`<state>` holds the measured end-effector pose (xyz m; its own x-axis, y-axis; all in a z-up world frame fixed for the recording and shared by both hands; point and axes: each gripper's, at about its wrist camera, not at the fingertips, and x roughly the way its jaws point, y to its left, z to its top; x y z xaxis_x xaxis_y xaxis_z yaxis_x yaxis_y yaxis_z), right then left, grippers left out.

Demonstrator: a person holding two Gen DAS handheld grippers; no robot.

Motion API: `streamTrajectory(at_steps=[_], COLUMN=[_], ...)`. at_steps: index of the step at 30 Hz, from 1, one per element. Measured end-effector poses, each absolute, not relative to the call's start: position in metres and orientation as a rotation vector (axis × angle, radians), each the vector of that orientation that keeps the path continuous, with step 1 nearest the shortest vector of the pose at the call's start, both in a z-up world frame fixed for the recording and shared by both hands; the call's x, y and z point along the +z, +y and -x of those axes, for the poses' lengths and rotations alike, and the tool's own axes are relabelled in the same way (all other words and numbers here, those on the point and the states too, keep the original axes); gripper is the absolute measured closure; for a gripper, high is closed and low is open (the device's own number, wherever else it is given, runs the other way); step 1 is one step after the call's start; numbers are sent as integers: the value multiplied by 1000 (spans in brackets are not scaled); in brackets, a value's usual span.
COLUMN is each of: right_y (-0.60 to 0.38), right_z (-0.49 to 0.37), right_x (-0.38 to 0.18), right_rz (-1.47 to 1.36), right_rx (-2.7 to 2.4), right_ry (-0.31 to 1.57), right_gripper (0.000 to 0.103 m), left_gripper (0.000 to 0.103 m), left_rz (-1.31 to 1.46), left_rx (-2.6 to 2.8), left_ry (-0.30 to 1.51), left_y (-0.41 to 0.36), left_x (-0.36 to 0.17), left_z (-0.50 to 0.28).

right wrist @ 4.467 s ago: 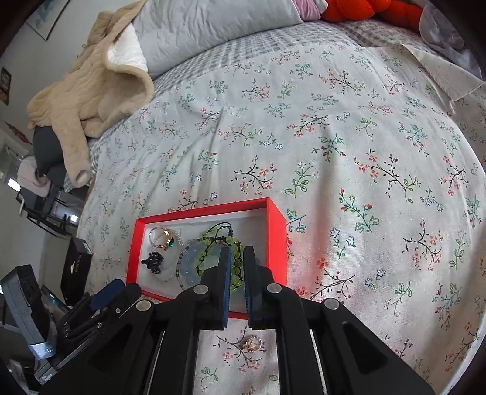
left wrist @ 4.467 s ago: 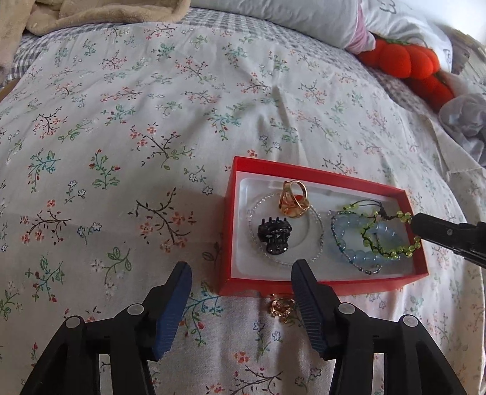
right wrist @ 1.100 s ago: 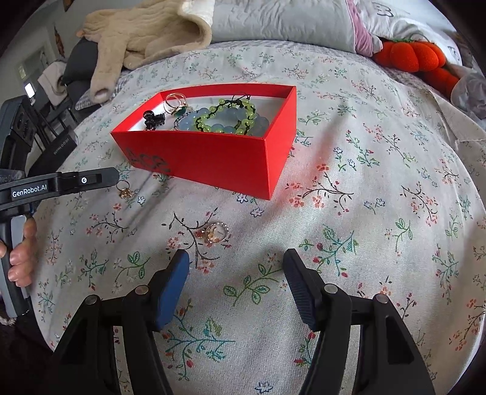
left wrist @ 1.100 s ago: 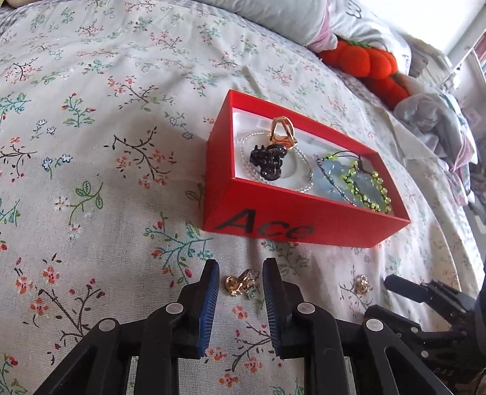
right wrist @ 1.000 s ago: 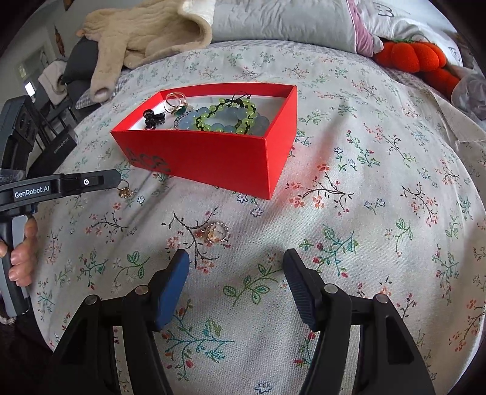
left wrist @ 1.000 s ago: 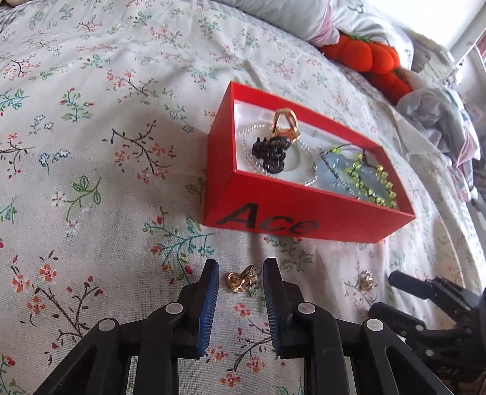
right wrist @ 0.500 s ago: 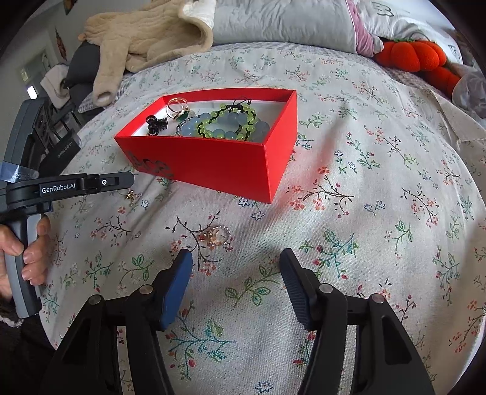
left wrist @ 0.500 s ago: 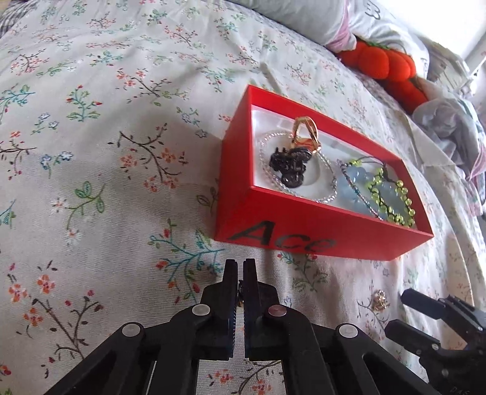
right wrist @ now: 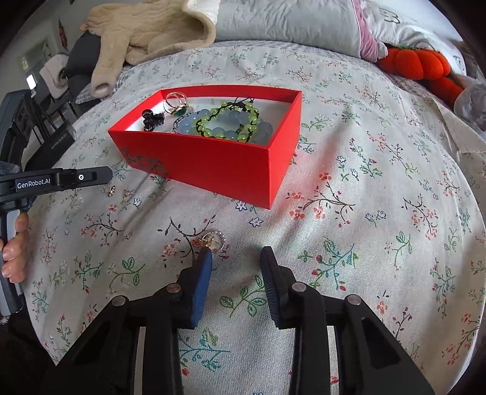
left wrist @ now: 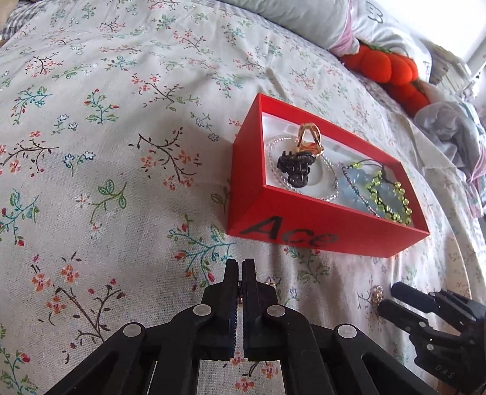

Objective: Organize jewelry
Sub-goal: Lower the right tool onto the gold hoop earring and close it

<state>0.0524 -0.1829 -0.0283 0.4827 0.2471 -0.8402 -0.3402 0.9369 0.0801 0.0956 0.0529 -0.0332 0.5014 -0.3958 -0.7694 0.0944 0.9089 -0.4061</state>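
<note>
A red box [left wrist: 303, 226] [right wrist: 212, 161] on the floral bedspread holds a gold ring [left wrist: 308, 141], a black hair claw [left wrist: 296, 168], a clear bead bracelet, a blue bead bracelet [right wrist: 209, 129] and a green bead bracelet [right wrist: 231, 120]. My left gripper [left wrist: 242, 267] [right wrist: 103, 174] is shut on a small gold earring [left wrist: 240, 299] just in front of the box; the earring is mostly hidden between the pads. My right gripper [right wrist: 235, 258] is open, with a sparkly gold ring [right wrist: 213, 240] on the bedspread just off its left fingertip [right wrist: 204, 258]. That ring also shows in the left wrist view [left wrist: 378, 292].
Small gold pieces [right wrist: 111, 190] lie on the bedspread under my left gripper. Grey pillows [right wrist: 285, 21], a beige garment [right wrist: 145, 33] and an orange pumpkin plush [right wrist: 422, 65] lie at the bed's far side. Crumpled clothes [left wrist: 449, 127] lie at the right.
My left gripper has shut on the gold earring in front of the box and lifted slightly. My right gripper has moved closer to the sparkly ring and stays open.
</note>
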Motion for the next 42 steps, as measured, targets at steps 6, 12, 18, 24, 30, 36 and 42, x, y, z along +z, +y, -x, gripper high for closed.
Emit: streamTrajectory(at_steps=[6,12,18,24,30,36,42], right_y=[-168,-166,-168,-178,-191,-189,-186], right_z=[-57,-63,-60,-58,-58,-54,-55], right_x=[-29,-28,-26,-13,2,-4,-16], right_rz=[132,123,118,70,34,124,223], right_rx=[395,412,435,452,451,450,446], right_ry=[1010,1003,982,957,945,960,985], right_gripper=[68,71,85,99,98,49,56], left_gripper=[103,103,103,103,103,103,103], left_rz=[315,307,303,292,289,273,276], left_rx=[-313,-315,-314,-315,-322,-329,-328], left_ry=[1016,1021,1021,1019,1007,1010,1018], left_y=[47,45,44,42,43,42,42], left_x=[-36,-37,-38,-37,-32,-31,-33], left_z=[-94,-93,-94,-94,-93,-89,-89])
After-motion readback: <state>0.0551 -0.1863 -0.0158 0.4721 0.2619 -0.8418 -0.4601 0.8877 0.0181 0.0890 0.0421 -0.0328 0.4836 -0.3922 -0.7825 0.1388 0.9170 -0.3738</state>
